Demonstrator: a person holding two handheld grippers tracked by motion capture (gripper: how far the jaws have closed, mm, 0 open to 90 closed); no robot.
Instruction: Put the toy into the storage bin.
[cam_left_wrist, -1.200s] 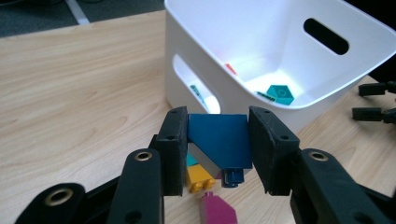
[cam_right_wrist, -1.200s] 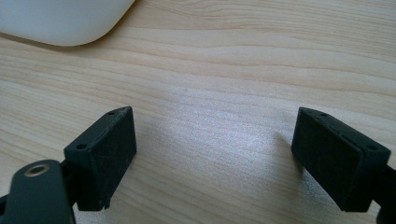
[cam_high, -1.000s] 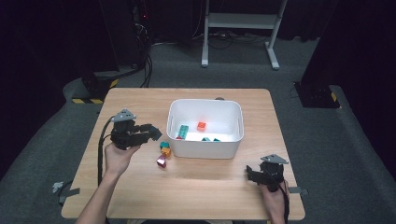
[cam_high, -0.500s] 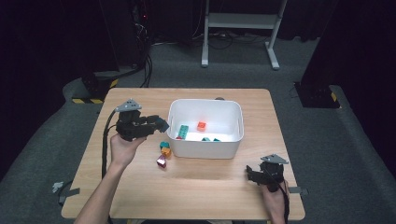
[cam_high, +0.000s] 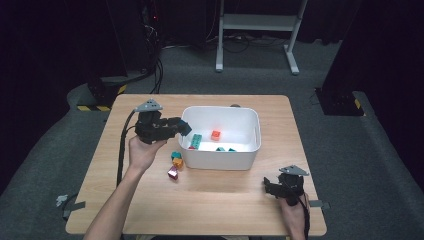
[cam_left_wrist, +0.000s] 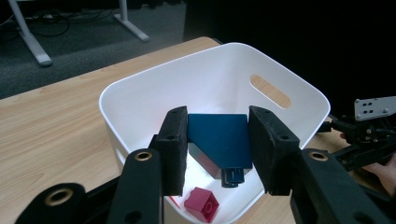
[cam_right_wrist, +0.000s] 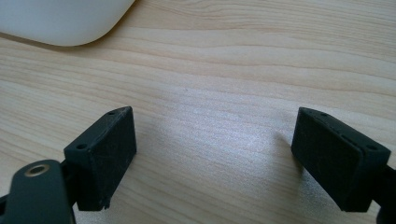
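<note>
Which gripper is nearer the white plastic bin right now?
Left. The left gripper, shut on a dark blue block, hangs over the white plastic bin's left rim. The right gripper sits open on the wooden table, off the bin's front right corner.

Lab or studio – black curtains (cam_high: 50, 45), cabling (cam_high: 155, 70), metal stand (cam_high: 257, 37), grey carpet (cam_high: 200, 75).
</note>
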